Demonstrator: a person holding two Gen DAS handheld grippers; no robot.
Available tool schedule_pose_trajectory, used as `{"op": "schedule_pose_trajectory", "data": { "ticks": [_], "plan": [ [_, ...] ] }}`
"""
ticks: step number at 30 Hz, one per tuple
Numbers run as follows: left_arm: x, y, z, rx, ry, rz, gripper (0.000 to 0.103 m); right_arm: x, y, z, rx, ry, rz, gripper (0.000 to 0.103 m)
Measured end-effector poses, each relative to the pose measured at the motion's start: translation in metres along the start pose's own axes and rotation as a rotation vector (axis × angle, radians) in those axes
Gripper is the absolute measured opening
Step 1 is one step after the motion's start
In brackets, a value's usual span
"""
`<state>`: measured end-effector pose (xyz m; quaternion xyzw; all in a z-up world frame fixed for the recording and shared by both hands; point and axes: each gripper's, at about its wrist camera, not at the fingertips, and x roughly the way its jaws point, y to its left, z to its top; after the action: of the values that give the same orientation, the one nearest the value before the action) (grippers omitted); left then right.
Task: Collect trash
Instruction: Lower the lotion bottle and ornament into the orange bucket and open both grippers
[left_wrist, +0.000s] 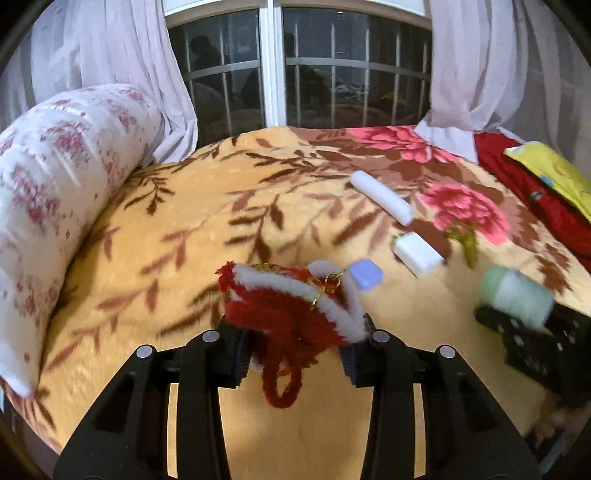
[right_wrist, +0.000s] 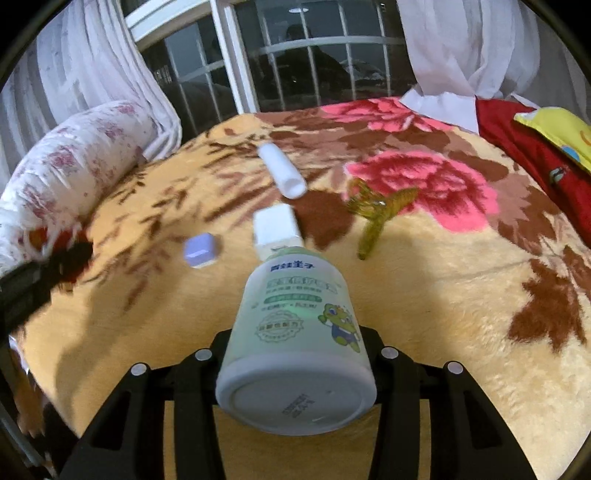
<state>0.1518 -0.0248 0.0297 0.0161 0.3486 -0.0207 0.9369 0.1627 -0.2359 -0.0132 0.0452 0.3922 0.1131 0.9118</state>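
On the bed, over a flowered plush blanket (right_wrist: 443, 280), left to right:
Far left: a floral bolster pillow (left_wrist: 55, 192) lay along the edge.
Left gripper (left_wrist: 295, 354): jaws narrow, clamped on a red-and-white yarn ornament (left_wrist: 291, 306), lifted clear of the blanket; a red loop hung below.
Middle: a small lavender case (right_wrist: 201, 250), a white box (right_wrist: 277, 225) and a white tube (right_wrist: 282, 171) lay apart on the blanket.
Right gripper (right_wrist: 295, 354): closed around a pale green bottle (right_wrist: 295, 332), base toward the camera.
Just right: an amber hair clip (right_wrist: 373, 214).
Far right: red cloth (right_wrist: 535, 155), yellow pouch (right_wrist: 554, 129).
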Motion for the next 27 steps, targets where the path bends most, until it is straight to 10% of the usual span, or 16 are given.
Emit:
{"op": "schedule_pose_trajectory", "data": {
  "ticks": [8,14,27],
  "plan": [
    [-0.054,0.007,-0.053,-0.017,0.006,-0.081,0.038,-0.056,0.031,-0.013,-0.036,-0.066,0.079,0.045],
    [-0.088,0.007,-0.122,0.007,0.084,-0.172,0.038,-0.113,0.055,-0.084,-0.082,-0.043,0.181,0.045],
    [-0.031,-0.015,-0.232,0.072,0.513,-0.261,0.038,-0.069,0.059,-0.221,-0.045,0.364,0.153,0.045]
  ]
}}
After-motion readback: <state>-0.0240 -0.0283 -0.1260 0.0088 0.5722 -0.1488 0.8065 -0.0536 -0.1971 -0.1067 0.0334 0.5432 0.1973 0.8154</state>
